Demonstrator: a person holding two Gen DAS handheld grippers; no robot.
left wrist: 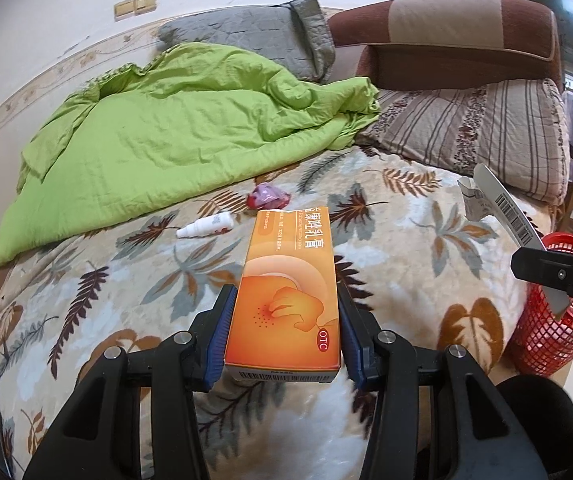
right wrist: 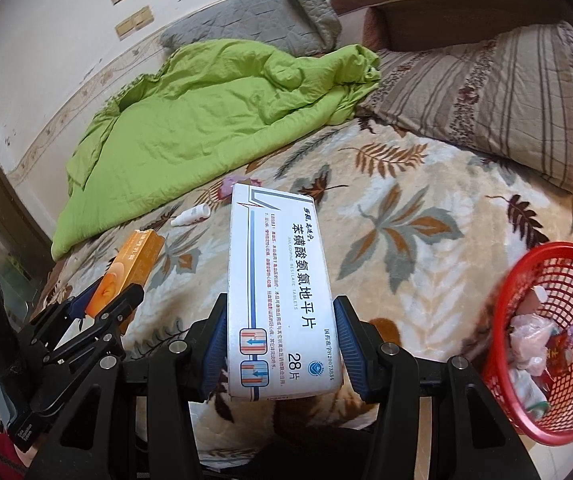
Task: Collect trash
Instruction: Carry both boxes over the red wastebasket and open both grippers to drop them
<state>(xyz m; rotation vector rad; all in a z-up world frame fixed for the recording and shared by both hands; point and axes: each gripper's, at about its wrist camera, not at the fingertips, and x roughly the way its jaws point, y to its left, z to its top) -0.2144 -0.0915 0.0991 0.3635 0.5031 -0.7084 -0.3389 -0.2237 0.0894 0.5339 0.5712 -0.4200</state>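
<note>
Orange box (left wrist: 286, 292) clamped at its lower end between left gripper (left wrist: 284, 332) fingers, above the bed (left wrist: 406, 240). Right gripper (right wrist: 280, 344) likewise holds a white box (right wrist: 278, 288) across its width. Both look like light, crushable card; a grip on the long sides suits. Red basket (right wrist: 502, 320) sits at right, part-filled, its base cut off. Small bottle (left wrist: 206, 226) and crumpled wrapper (left wrist: 268, 196) remain on the bed; wrapper's make unclear.

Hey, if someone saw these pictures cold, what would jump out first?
Two medicine boxes held out over the leaf-patterned bed: an orange box clamped in the left gripper and a white box in the right gripper. Next, the bright green quilt bunched by the wall and the red mesh basket of trash at right.
</note>
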